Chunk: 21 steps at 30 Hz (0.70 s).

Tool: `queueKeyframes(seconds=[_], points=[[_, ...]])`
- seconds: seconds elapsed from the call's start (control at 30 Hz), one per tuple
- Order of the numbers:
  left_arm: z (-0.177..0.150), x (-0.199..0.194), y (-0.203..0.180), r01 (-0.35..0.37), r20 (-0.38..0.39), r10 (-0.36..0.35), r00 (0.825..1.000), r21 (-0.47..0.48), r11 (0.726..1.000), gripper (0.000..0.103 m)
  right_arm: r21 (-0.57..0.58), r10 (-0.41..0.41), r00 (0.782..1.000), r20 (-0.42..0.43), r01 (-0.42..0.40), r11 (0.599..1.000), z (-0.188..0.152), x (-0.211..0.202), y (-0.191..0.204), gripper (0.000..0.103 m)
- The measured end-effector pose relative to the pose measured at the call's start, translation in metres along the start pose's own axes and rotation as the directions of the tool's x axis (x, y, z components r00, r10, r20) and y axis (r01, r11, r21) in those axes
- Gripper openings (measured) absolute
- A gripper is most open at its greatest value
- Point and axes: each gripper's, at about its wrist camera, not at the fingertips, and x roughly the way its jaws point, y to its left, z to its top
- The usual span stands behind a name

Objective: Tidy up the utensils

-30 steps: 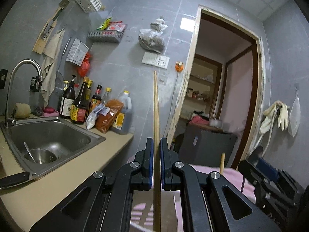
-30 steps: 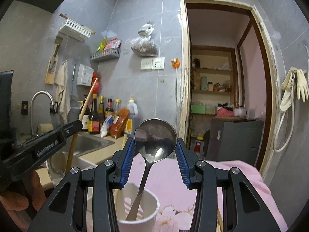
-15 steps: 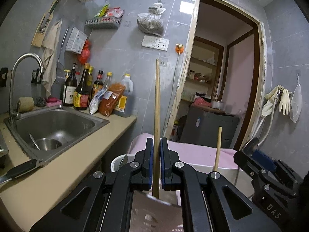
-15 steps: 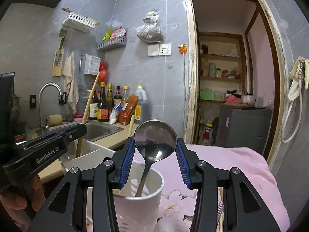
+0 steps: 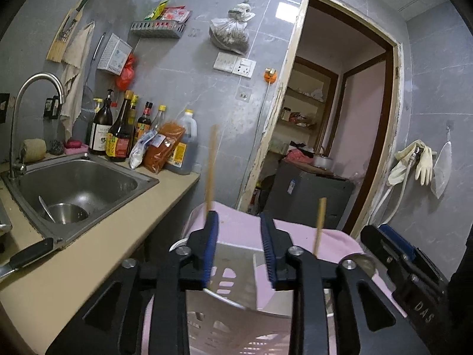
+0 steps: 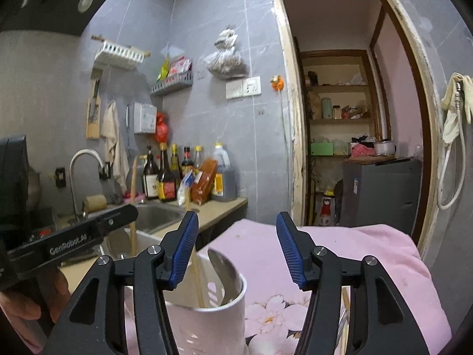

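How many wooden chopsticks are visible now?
2. One wooden chopstick is beside the left gripper; another wooden chopstick stands further right. Others may be hidden.

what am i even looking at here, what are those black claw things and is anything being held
Those black claws are hand-held grippers, one in each of a person's hands, each with a camera looking out along its blue-padded fingers. One picture is the left gripper's view, the other the right gripper's.

The scene is a kitchen with a sink and sauce bottles on the counter. Below both grippers stands a white utensil holder on a pink flowered cloth.

Nothing is gripped now. Both sets of jaws are opening: a blurred chopstick is beside the left gripper's finger, and a spoon stands in the holder beneath the right one.
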Motion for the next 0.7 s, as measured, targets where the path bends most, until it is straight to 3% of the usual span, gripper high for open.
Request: queueKeyframes(seconds=[0.07, 0.23, 0.47, 0.53, 0.7], points=[[0.004, -0.004, -0.003, 0.008, 0.011, -0.008, 1.0, 0.003, 1.0, 0.034, 0.013, -0.01, 1.0, 0.024, 0.01, 1.0, 0.007, -0.006, -0.005, 0.068], [0.014, -0.016, -0.018, 0.042, 0.033, -0.043, 0.999, 0.02, 0.999, 0.061, 0.036, -0.059, 0.995, 0.082, 0.057, 0.998, 0.025, -0.027, -0.024, 0.081], [0.021, -0.029, -0.056, 0.117, 0.049, -0.122, 0.991, 0.098, 0.988, 0.086, 0.016, -0.166, 0.977, 0.136, 0.165, 0.986, 0.039, -0.064, -0.061, 0.102], [0.018, -0.031, -0.068, 0.145, 0.045, -0.151, 0.988, 0.115, 0.983, 0.092, 0.003, -0.195, 0.971, 0.141, 0.197, 0.98, 0.04, -0.074, -0.071, 0.103], [0.01, -0.032, -0.095, 0.211, 0.014, -0.215, 0.976, 0.143, 0.967, 0.095, -0.019, -0.252, 0.96, 0.123, 0.256, 0.967, 0.038, -0.095, -0.095, 0.103]])
